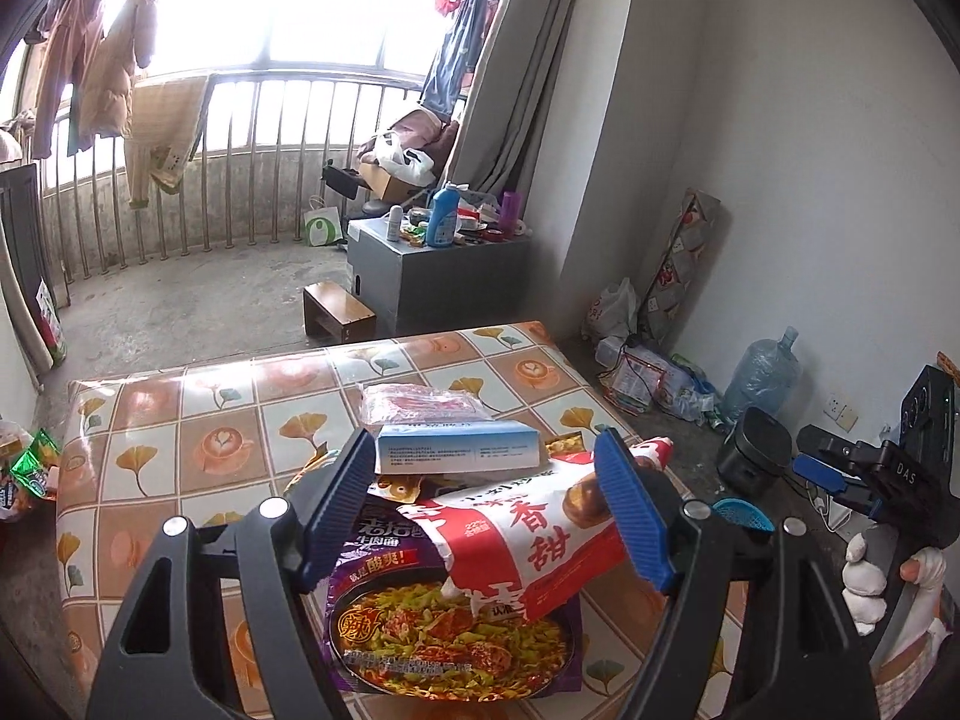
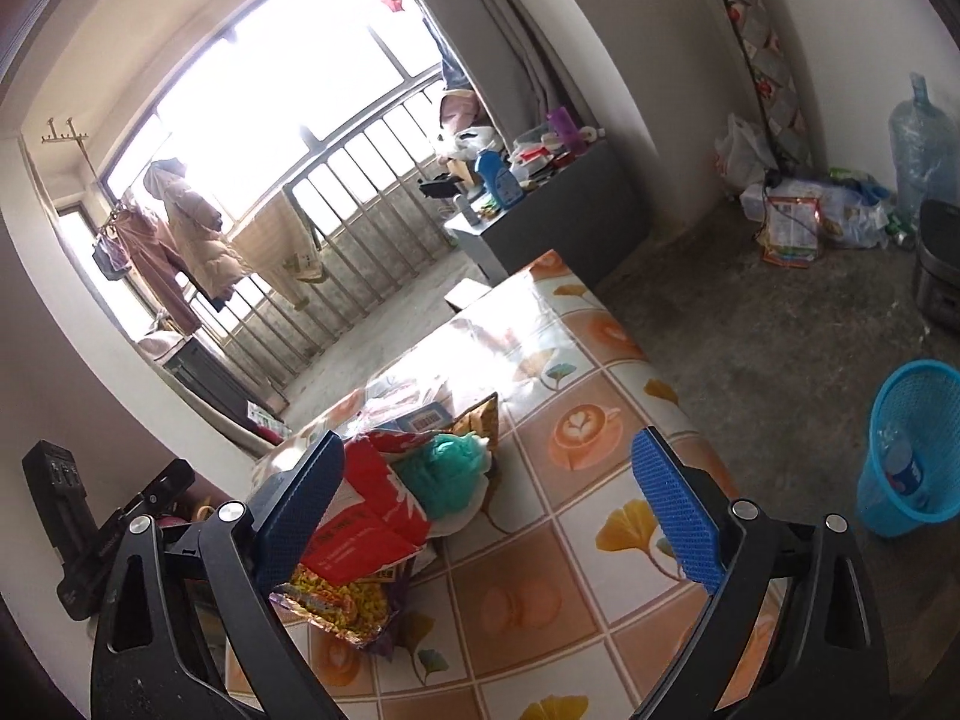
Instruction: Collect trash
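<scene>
A heap of trash is seen on the worktop [image 1: 180, 420], which is covered with a tiled cloth printed with leaves and coffee cups.

**Left gripper.** The left gripper [image 1: 489, 516] is positioned over the heap. Its blue fingers [image 1: 336, 516] are set wide apart, with a red-and-white snack wrapper [image 1: 528, 540] lying between them. The right-hand pad is seen at the wrapper's edge; whether it presses on the wrapper cannot be told, and no grip is shown. Under the wrapper, at 6 o'clock, a purple noodle packet [image 1: 444, 642] lies flat. At 12 o'clock from the wrapper, a white-and-blue carton [image 1: 456, 447] rests on the heap, and beyond it lies a clear plastic bag [image 1: 420, 402].

**Right gripper.** The right gripper [image 2: 492, 516] is held at the worktop's edge with its fingers [image 2: 675, 516] spread wide and nothing between the pads but bare cloth. The heap is located at 9 o'clock of the gap, just beside the left pad: the same red wrapper [image 2: 360, 516], a crumpled teal item [image 2: 447, 468] and the noodle packet [image 2: 342, 600].

**Bin.** A blue mesh waste basket [image 2: 912, 450] stands on the floor at 3 o'clock in the right wrist view, well apart from the worktop. A bottle [image 2: 903, 474] is visible inside it.

In the left wrist view, a white-gloved hand [image 1: 870, 576] carrying the right gripper is visible at 4 o'clock.
</scene>
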`<state>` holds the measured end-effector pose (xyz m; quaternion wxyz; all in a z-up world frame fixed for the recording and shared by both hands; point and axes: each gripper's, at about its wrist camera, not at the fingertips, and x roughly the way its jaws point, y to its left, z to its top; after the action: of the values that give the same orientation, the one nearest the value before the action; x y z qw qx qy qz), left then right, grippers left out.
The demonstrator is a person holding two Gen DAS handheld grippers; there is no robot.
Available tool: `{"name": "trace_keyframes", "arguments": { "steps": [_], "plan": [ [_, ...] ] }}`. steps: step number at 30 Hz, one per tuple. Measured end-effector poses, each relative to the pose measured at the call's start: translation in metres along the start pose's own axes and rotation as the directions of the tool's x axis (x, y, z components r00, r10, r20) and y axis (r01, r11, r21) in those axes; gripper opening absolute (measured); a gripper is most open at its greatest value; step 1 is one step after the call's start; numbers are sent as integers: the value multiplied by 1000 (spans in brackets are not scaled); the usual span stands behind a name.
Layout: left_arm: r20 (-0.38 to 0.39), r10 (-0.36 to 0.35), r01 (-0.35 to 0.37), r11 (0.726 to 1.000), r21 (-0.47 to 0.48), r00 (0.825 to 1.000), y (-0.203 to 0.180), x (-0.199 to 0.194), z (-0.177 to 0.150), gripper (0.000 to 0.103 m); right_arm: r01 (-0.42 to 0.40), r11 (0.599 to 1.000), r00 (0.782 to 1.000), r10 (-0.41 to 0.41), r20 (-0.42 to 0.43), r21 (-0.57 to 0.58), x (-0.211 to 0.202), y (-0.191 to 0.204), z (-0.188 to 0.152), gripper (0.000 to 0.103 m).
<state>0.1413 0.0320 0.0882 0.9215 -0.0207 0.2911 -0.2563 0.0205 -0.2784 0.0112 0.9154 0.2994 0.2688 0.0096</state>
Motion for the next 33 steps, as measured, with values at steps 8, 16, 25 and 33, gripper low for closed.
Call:
{"name": "trace_keyframes", "arguments": {
  "steps": [8, 16, 25, 33],
  "plan": [
    [-48, -19, 16, 998, -59, 999, 25, 22, -5, 54, -90, 995, 992, 93, -89, 38, 27, 19, 0, 79],
    [-184, -48, 30, 995, -99, 982, 39, 67, -15, 38, -118, 993, 980, 119, -157, 18, 63, 43, 8, 72],
    [-264, -127, 112, 991, -71, 956, 37, 68, -33, 37, -160, 987, 953, 156, -260, 4, 74, 46, -4, 42],
    [-325, -213, 221, 975, -12, 921, 13, 46, -50, 37, -208, 976, 934, 178, -311, -67, 51, 48, -20, 25]
  ]
}}
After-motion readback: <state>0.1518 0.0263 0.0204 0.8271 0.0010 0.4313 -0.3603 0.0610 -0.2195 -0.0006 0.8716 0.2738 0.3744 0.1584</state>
